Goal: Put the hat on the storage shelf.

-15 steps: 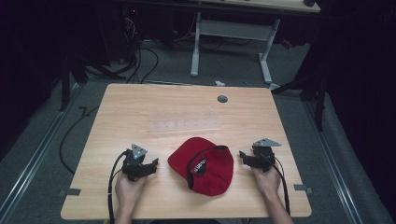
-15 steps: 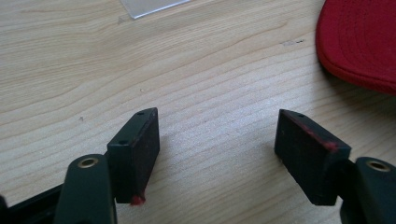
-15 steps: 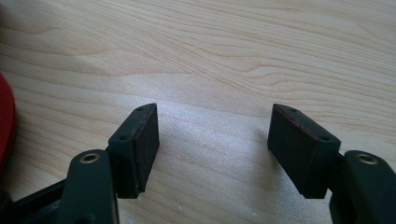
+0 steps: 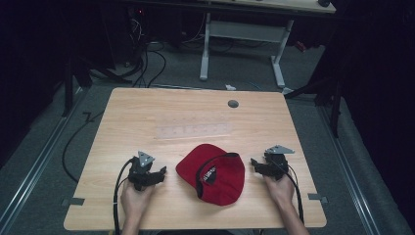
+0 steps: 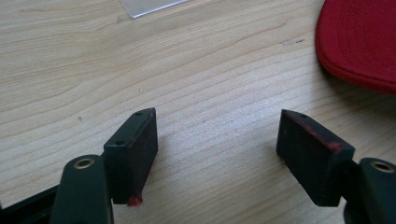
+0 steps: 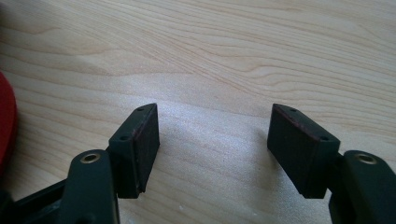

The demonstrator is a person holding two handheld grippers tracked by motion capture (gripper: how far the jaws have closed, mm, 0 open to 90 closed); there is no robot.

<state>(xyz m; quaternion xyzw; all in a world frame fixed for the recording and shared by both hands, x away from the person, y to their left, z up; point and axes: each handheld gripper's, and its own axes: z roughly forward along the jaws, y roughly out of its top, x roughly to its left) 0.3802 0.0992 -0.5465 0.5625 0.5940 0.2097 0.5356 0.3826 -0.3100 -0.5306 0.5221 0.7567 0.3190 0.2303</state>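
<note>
We hold the left gripper (image 4: 160, 172) and right gripper (image 4: 255, 164) with jaws spread, empty, flanking the red cap (image 4: 213, 172) at lower centre of the table (image 4: 147, 117), ready for a two-sided pickup.

Both grippers low, jaws wide apart.
Left gripper (image 4: 161, 171) and right gripper (image 4: 254, 162) held in hands near the front edge, pointing inward, gripping nothing.

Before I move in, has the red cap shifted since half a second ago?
No. The red cap lies in the same spot below the clear strip on the table, between the left gripper and right gripper.
</note>
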